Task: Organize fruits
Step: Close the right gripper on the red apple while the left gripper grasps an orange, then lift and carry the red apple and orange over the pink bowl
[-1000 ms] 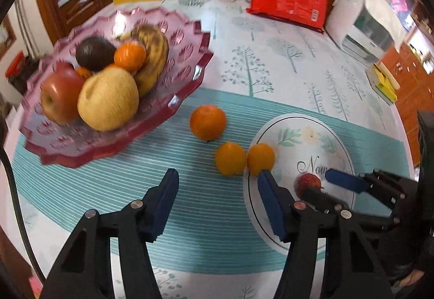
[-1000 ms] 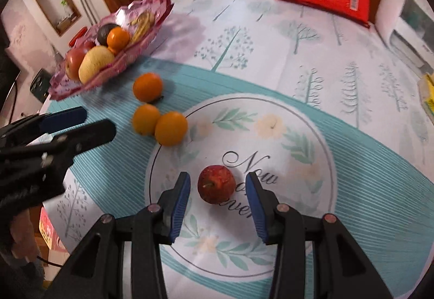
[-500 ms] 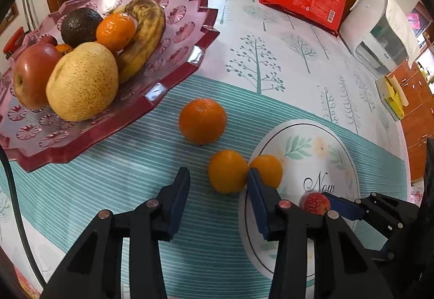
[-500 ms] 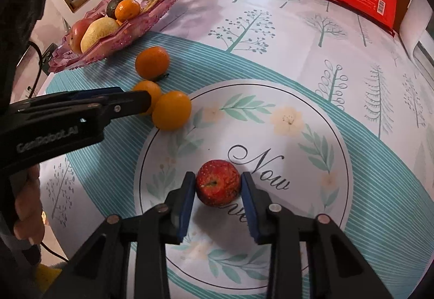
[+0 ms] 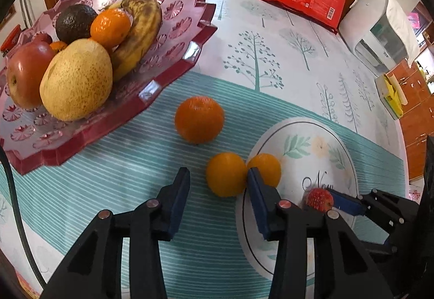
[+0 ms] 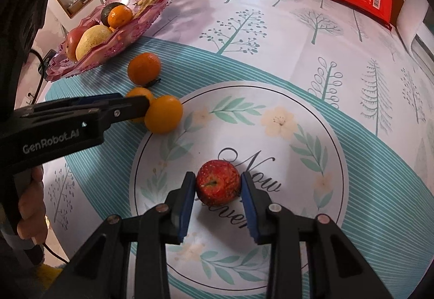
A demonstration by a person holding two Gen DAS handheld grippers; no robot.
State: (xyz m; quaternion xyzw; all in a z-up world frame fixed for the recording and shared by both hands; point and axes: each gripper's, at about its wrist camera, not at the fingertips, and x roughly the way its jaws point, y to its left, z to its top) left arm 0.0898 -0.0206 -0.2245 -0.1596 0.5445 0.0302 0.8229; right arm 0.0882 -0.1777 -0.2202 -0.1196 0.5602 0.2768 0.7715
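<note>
The right gripper [image 6: 218, 186] has its fingers clamped on a small red apple [image 6: 217, 181] resting on the surface's round leaf print. The left gripper [image 5: 215, 186] fingers stand apart around a small orange [image 5: 226, 173] – its right finger hides part of the neighbouring orange [image 5: 267, 167].

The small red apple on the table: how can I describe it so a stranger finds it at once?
Find the white circle with leaves and the word "Now" printed on the tablecloth. Near its middle sits the small red apple, between the pads of the right tool. It is the only red fruit there; the loose neighbours are orange.
</note>
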